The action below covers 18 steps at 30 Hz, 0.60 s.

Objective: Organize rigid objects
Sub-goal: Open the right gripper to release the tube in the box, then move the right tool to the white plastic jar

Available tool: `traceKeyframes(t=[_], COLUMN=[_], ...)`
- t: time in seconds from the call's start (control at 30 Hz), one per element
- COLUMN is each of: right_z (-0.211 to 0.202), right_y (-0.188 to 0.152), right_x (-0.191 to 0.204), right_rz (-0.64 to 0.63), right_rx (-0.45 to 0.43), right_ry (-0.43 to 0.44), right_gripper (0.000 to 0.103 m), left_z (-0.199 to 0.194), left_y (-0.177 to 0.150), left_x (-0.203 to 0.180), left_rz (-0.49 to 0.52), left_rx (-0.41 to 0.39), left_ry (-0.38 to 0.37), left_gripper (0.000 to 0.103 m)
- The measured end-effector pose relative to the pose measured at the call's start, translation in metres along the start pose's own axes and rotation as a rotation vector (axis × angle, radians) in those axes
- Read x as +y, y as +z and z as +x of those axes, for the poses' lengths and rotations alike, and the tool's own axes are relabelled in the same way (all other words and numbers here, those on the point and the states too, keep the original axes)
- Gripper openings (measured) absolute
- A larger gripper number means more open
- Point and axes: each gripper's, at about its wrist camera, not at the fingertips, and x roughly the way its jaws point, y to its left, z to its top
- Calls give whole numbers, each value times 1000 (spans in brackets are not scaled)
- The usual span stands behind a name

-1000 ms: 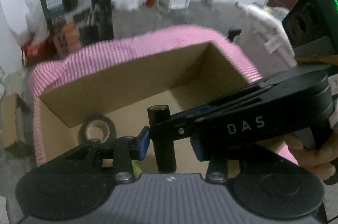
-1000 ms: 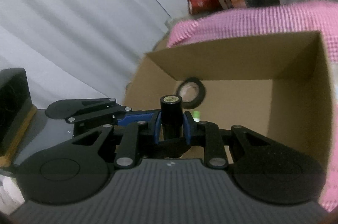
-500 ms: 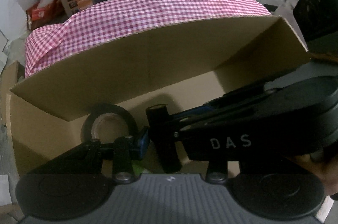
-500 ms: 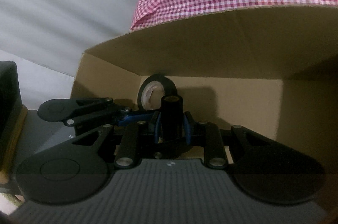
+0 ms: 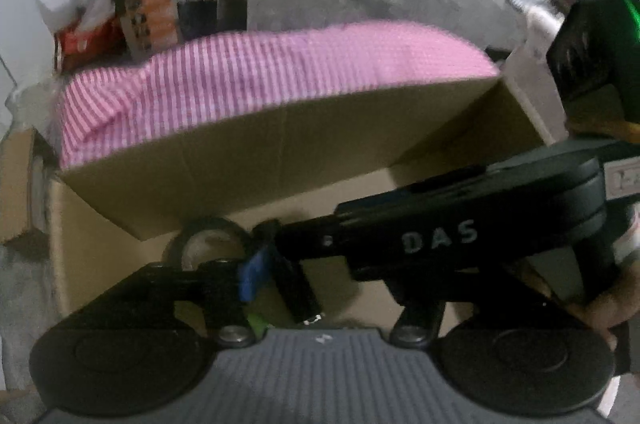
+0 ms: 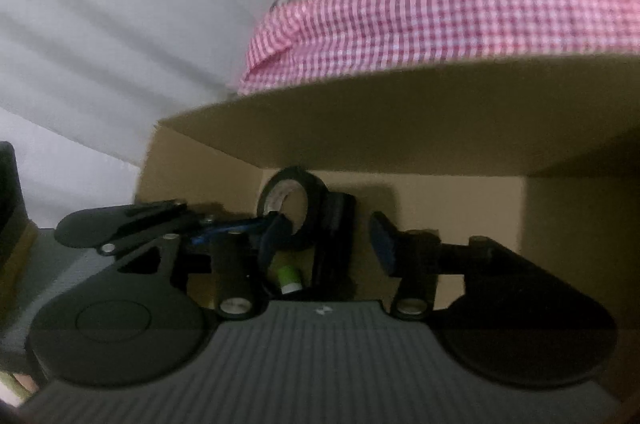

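The right gripper stands wide open, holding nothing, low inside the brown cardboard box so the black cylindrical tube can settle on the floor beside the black roll of tape. The left gripper is too hidden to judge. A pink checked cloth covers the counter behind.

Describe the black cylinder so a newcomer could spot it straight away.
Find the cardboard box on the pink checked cloth. Inside, between the open fingers of the right gripper, lies the black cylinder, beside the tape roll. It is a solid stick, not a ring.
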Motion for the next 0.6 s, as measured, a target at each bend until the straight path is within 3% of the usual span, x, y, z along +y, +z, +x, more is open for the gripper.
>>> traceKeyframes(t=[0.17,0.3,0.53,0.6], right_z=[-56,-118,-230,-249], right_y=[-16,-45,-133,-163], right_x=[17,35,64,69], right_rz=[-56,-130,-303,-344], right_rx=[-119,-248,-470,-505], right_ry=[0,-12,-100,-164], right_gripper=[58,76,102,102], left_z=[-50,-102,-175,-188], left_y=[-11,-28,-88,-112], left_x=[-14,-30,-58,-63], left_rz=[61,110,185,193], left_rx=[-135,-256,-426,-459], left_ry=[-6,-14,-33,-26], left_gripper=[77,86,94,94])
